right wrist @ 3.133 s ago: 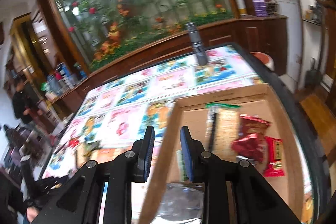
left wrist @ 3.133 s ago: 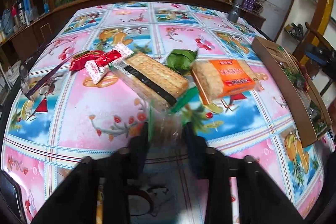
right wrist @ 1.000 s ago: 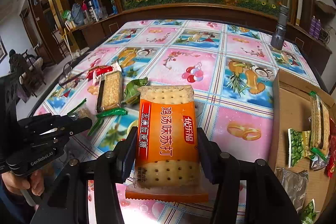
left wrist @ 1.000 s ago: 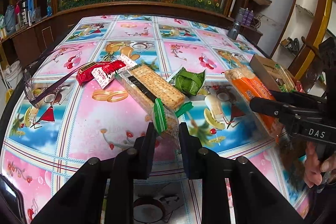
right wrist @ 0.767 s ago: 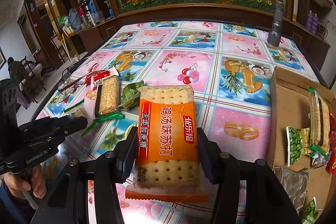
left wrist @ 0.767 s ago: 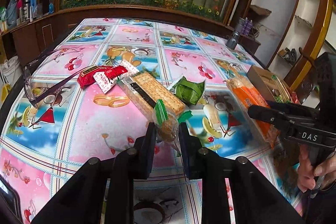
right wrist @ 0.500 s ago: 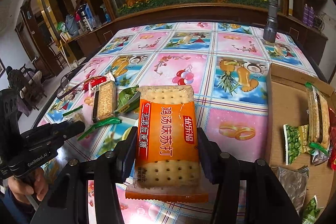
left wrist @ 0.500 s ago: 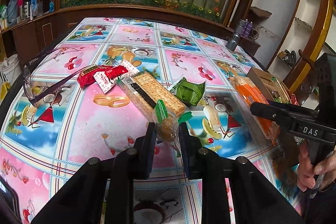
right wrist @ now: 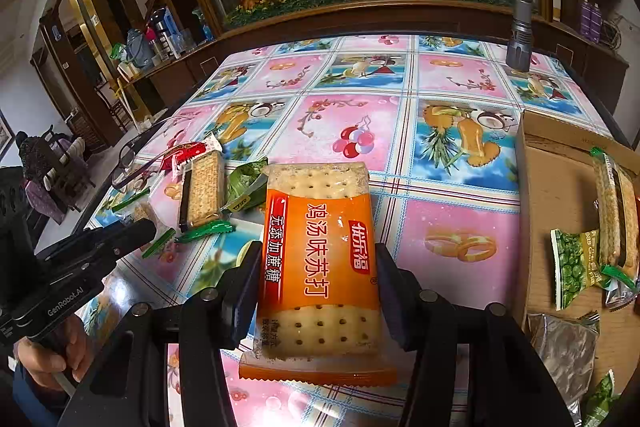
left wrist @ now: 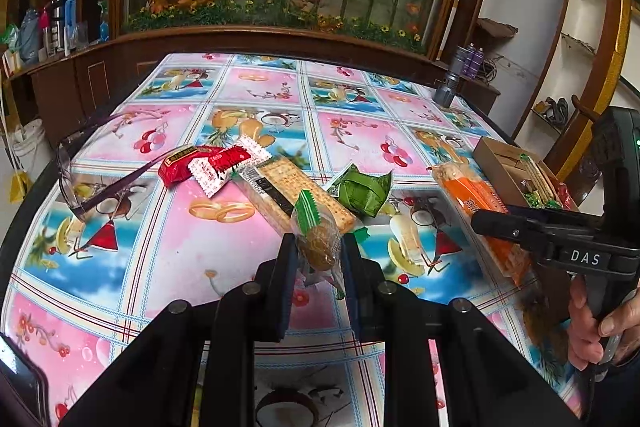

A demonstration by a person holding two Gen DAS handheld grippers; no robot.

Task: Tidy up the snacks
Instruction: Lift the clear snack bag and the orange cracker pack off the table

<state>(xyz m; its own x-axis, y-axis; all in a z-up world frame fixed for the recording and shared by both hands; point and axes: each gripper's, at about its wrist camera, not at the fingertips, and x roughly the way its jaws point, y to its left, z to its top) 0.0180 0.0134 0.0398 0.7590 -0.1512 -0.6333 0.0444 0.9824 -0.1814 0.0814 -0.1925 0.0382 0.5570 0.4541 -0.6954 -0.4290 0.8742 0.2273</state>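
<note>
Since the earlier frames, both grippers have lifted their packets clear of the table. Right gripper (right wrist: 318, 291) is clamped across the orange cracker packet (right wrist: 320, 259), long axis pointing to 12 o'clock. Cardboard box (right wrist: 532, 227) lies at 3 o'clock, nearer this hand. Left gripper (left wrist: 316, 259) is closed on a small green-topped snack (left wrist: 316, 239); remaining packets (left wrist: 288, 195) lie at 12 o'clock.

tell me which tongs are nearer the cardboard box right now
Right. The right tongs, shut on the orange soda cracker pack, sit just left of the cardboard box. The left tongs, holding a small green-topped snack, are farther left over the table.
</note>
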